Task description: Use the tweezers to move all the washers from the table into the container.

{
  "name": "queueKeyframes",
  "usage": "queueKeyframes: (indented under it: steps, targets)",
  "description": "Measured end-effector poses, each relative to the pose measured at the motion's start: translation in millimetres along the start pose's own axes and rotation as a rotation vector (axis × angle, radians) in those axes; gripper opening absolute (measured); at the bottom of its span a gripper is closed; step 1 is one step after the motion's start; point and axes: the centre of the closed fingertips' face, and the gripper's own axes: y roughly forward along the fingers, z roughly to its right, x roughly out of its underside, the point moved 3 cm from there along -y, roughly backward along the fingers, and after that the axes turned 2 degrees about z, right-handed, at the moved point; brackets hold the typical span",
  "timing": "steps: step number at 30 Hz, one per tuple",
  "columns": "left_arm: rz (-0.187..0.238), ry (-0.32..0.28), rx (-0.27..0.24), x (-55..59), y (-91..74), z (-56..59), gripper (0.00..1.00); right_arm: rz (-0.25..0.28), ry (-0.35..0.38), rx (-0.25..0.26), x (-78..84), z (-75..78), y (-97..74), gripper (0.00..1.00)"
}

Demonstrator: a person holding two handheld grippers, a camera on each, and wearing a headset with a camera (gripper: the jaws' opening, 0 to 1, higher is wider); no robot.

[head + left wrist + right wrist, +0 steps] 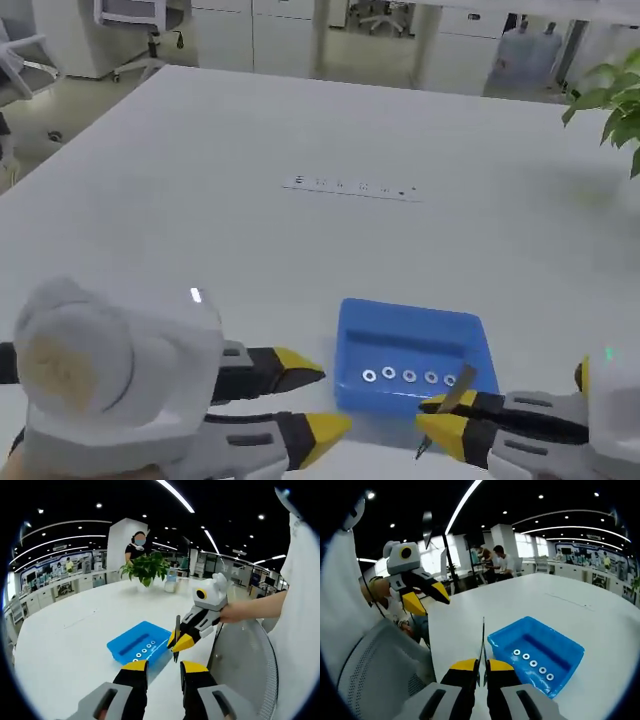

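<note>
Entry: washer transfer, judged at or near its last step. Five washers [410, 376] lie in a row inside the blue container [410, 322], near centre on the white table [300, 230]. Right gripper [435, 418]: jaws clamped on the tweezers [462, 385], just beside the container's near right corner. Left gripper [332, 400]: jaws apart, empty, left of the container. Next move probably calls for checking the table for strays.

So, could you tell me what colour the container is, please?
The container is blue, clearest in the right gripper view.
</note>
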Motion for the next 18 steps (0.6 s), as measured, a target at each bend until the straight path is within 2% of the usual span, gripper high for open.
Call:
queueKeyframes:
  steps: [5, 6, 8, 9, 12, 14, 18]
  targets:
    - [-0.046, 0.065, 0.108, -5.5, 18.8, 11.4, 0.2, -0.094, -0.138, -0.053, 7.7, -11.7, 0.7, 0.03]
    - [-0.068, 0.076, 0.145, -5.5, 23.1, 15.5, 0.19, -0.11, -0.159, -0.059, 8.9, -12.8, 0.5, 0.03]
    - [-0.088, 0.102, 0.166, -7.7, 30.8, 17.9, 0.19, -0.138, -0.201, -0.082, 10.3, -16.1, -0.8, 0.03]
    - [-0.103, 0.118, 0.193, -7.9, 33.4, 21.3, 0.2, -0.148, -0.223, -0.093, 10.7, -17.4, -1.5, 0.03]
    - [-0.143, 0.174, 0.23, -9.3, 43.0, 27.9, 0.19, -0.215, -0.299, -0.111, 15.4, -17.5, -4.9, 0.03]
    - [-0.159, 0.2, 0.252, -10.7, 49.2, 32.8, 0.17, -0.222, -0.304, -0.121, 15.8, -18.4, -5.5, 0.03]
    - [-0.157, 0.211, 0.292, -18.6, 55.9, 41.0, 0.06, -0.253, -0.337, -0.137, 17.4, -19.2, -7.1, 0.03]
